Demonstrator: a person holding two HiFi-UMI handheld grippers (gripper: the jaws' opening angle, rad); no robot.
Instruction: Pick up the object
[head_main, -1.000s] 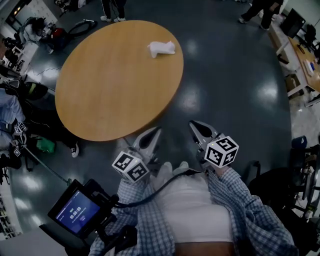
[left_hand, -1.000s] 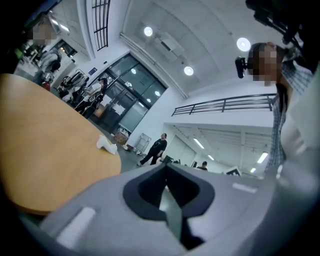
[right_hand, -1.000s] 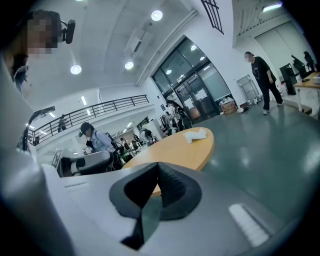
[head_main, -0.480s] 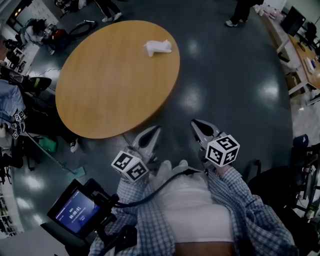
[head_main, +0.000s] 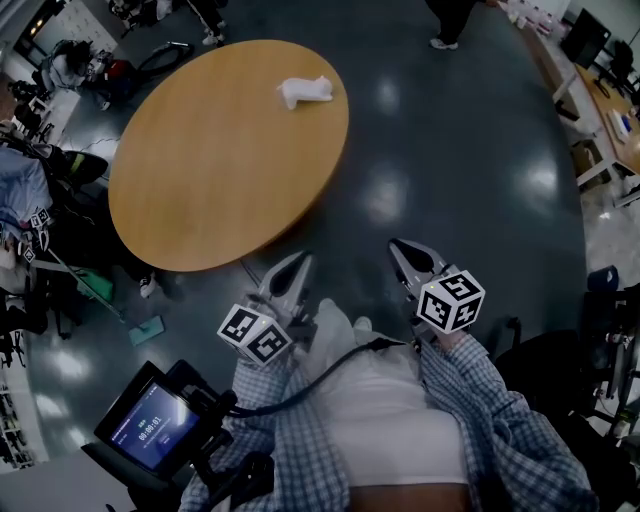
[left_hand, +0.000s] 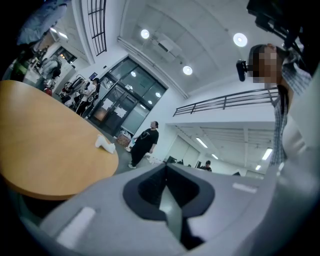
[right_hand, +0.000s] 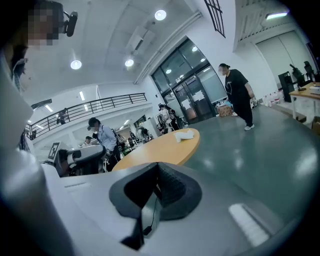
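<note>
A small white object (head_main: 303, 90) lies near the far edge of a round wooden table (head_main: 220, 170); it also shows in the left gripper view (left_hand: 105, 144) and the right gripper view (right_hand: 184, 134). My left gripper (head_main: 298, 264) is held close to my body, off the table's near edge, jaws shut and empty (left_hand: 165, 169). My right gripper (head_main: 399, 250) hangs over the dark floor to the right of the table, also shut with nothing in it (right_hand: 157, 170). Both are far from the white object.
A handheld screen device (head_main: 150, 428) hangs at my lower left. People and equipment (head_main: 40, 180) crowd the table's left side. A person (right_hand: 239, 95) walks on the floor (head_main: 450, 180) beyond the table. Desks (head_main: 600, 100) line the right wall.
The table and white object have drifted slightly left in the head view. Both grippers stay shut, nearly in place, the left a bit lower. The walking person has moved on.
</note>
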